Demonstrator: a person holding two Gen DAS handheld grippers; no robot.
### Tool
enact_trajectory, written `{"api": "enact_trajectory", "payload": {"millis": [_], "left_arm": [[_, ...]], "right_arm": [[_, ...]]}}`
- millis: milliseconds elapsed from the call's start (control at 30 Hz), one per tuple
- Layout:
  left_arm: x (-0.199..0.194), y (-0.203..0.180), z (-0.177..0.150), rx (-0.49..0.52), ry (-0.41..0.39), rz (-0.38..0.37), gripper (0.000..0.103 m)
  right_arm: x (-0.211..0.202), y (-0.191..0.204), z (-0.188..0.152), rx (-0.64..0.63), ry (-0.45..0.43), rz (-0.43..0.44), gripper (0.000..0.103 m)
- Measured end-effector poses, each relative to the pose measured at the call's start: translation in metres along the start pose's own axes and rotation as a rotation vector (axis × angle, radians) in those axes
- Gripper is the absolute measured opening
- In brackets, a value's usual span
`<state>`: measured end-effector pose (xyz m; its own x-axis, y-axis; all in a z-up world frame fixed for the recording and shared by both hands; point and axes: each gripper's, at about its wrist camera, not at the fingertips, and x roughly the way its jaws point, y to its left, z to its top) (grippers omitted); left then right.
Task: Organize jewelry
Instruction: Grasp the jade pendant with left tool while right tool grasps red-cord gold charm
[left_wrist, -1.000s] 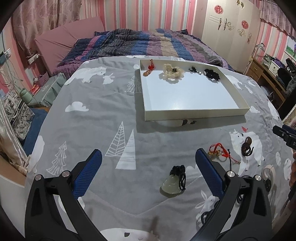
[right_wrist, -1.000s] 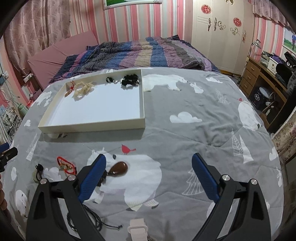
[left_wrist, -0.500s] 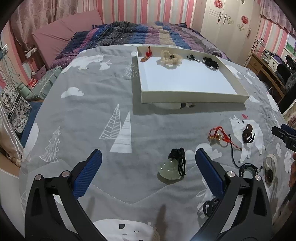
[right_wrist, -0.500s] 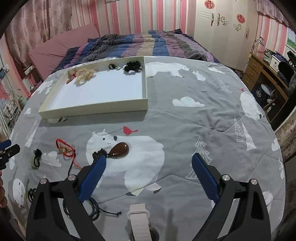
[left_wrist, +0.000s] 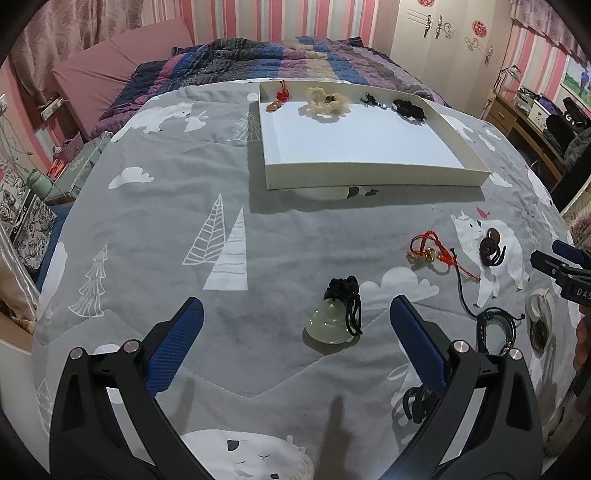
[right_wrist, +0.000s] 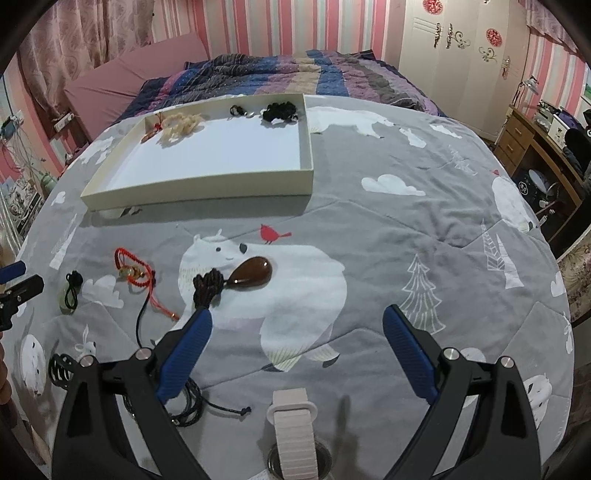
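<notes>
A white tray (left_wrist: 369, 173) lies on the grey bedspread, with several jewelry pieces along its far edge; it also shows in the right wrist view (right_wrist: 199, 188). My left gripper (left_wrist: 295, 317) is open and empty, just short of a pale green jade pendant (left_wrist: 328, 325) on a black cord. A red cord bracelet (left_wrist: 428, 251) and a brown pendant (left_wrist: 489, 245) lie to its right. My right gripper (right_wrist: 297, 325) is open and empty, above the brown teardrop pendant's (right_wrist: 253, 277) near side. A pale watch strap (right_wrist: 293, 432) lies below it.
Black cords (left_wrist: 495, 325) and a black hair tie (right_wrist: 59, 369) lie near the front. A striped quilt (left_wrist: 280, 59) is bunched behind the tray. A desk (right_wrist: 535, 147) stands to the right, clutter (left_wrist: 37, 184) to the left of the bed.
Both grippers have moved forward and lower over the bedspread. The jade pendant and the brown pendant sit closer to the fingers. Both stay open.
</notes>
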<state>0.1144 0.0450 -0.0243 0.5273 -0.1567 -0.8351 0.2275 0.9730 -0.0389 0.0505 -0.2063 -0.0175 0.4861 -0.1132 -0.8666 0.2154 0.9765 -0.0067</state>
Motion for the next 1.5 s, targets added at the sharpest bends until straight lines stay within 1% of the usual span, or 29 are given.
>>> {"api": "enact_trajectory", "payload": {"millis": [233,467,700,1133,1367,1500], "left_arm": [[0.008,0.002,0.0,-0.001,0.019,0.001,0.1],[0.008,-0.001,0.002,0.012,0.018,-0.005,0.1],[0.015,-0.009,-0.002,0.046,0.023,-0.001,0.1],[0.017,-0.013,-0.001,0.06,0.017,-0.007,0.1],[0.016,-0.015,0.003,0.072,0.014,-0.009,0.1],[0.015,-0.013,0.003,0.063,0.014,-0.026,0.1]], "right_arm": [[0.005,0.006,0.0,-0.02,0.01,0.004,0.094],[0.006,0.01,0.002,-0.032,0.013,0.006,0.094],[0.011,0.02,0.0,-0.063,0.022,0.011,0.094],[0.016,0.026,0.001,-0.081,0.028,0.019,0.094],[0.014,0.032,0.004,-0.109,0.037,0.034,0.094],[0.009,0.039,0.009,-0.126,0.032,0.056,0.094]]}}
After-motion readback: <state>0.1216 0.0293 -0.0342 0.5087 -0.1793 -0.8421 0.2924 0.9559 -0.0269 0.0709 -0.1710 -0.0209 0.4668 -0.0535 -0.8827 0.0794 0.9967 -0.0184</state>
